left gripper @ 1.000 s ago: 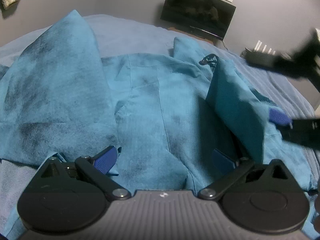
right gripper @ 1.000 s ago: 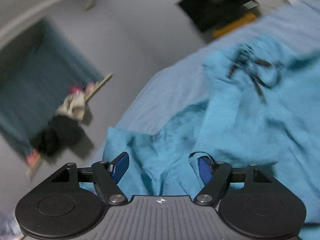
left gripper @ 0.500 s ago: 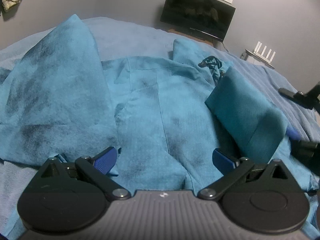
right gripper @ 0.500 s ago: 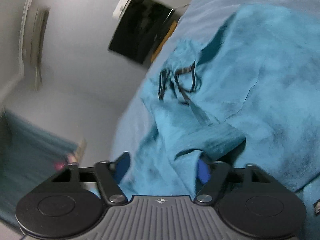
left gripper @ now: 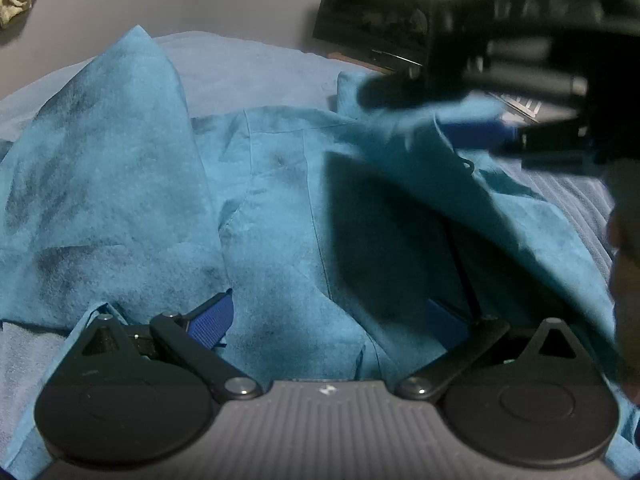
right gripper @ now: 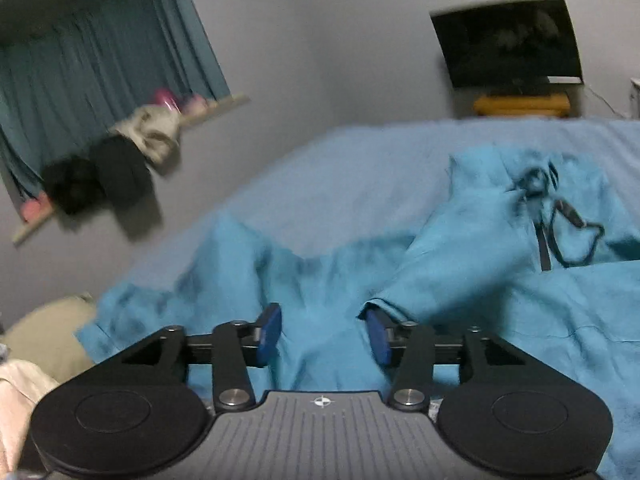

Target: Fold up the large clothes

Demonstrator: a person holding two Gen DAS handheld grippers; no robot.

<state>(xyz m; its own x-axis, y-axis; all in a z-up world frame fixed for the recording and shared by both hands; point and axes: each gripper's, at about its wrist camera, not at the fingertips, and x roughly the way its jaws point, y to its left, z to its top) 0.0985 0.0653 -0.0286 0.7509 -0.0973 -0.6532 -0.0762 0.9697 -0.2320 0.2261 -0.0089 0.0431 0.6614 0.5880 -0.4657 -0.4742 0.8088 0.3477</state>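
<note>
We fold the large teal fleece garment (left gripper: 280, 216), spread on the pale blue bed (left gripper: 248, 64). Left tool (left gripper: 328, 320) is apart, over cloth. Right tool (right gripper: 324, 332) is opening, a sleeve fold between its pads. Lay the sleeve flat before letting go.

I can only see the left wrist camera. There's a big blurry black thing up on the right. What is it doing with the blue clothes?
Observer: That's the right gripper. Its own camera shows its fingers opening, with a fold of the teal garment draped over one finger, not pinched between both.
Operator: Where's the garment's string?
Observer: The black drawstring lies looped on the garment, past the fingers, towards the right of that view.
Operator: Is anything else on the bed?
Observer: Something beige, like a cushion, sits at the lower left, beside the garment's edge.
</note>
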